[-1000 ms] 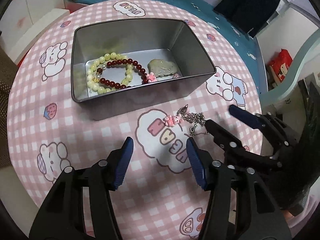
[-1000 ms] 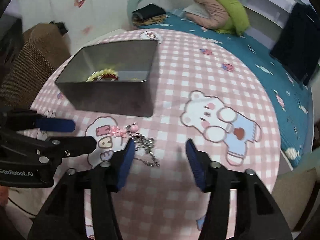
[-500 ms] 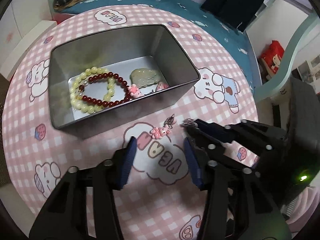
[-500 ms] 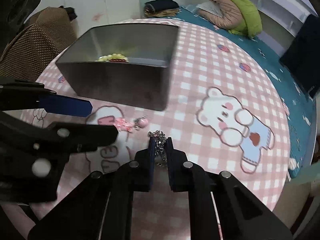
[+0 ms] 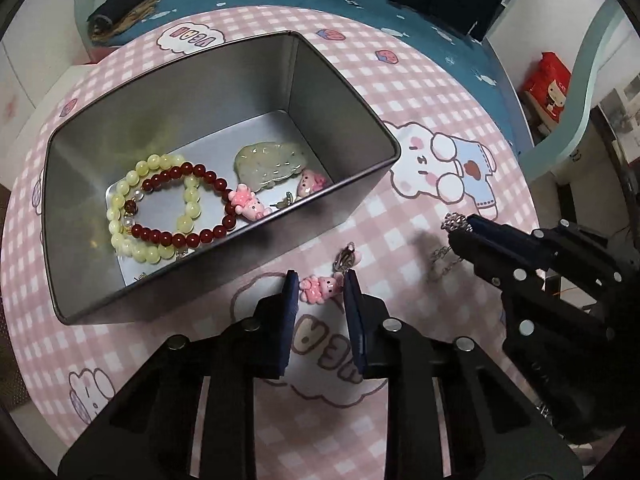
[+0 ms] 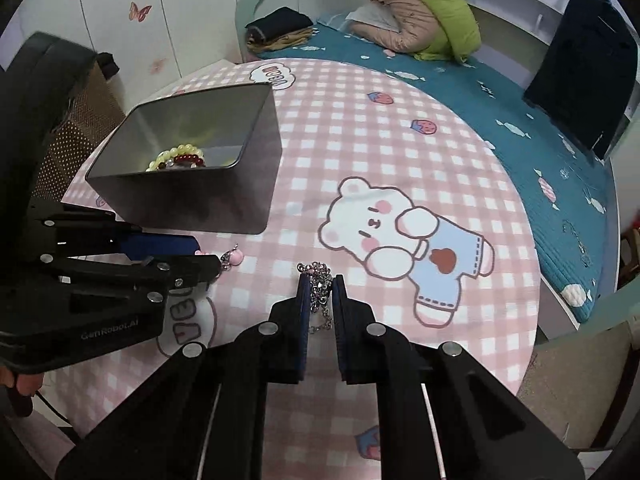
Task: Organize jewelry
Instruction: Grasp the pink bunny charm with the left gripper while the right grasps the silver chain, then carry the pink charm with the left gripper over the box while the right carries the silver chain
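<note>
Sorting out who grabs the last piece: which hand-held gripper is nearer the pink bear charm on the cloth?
Left. The left hand-held gripper straddles the pink bear charm; the right hand-held gripper is off to its right, pinching the silver chain.

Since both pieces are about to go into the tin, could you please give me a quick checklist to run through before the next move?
1. Right tool shut on the silver chain: ok.
2. Chain clear of the tablecloth: cannot tell; its tail hangs below the pads.
3. Pink bear charm between the left tool pads: ok.
4. Left tool gripping the charm: cannot tell; contact unclear.
5. Metal tin open: ok.
6. Free floor in the tin beside the bracelets: ok.
</note>
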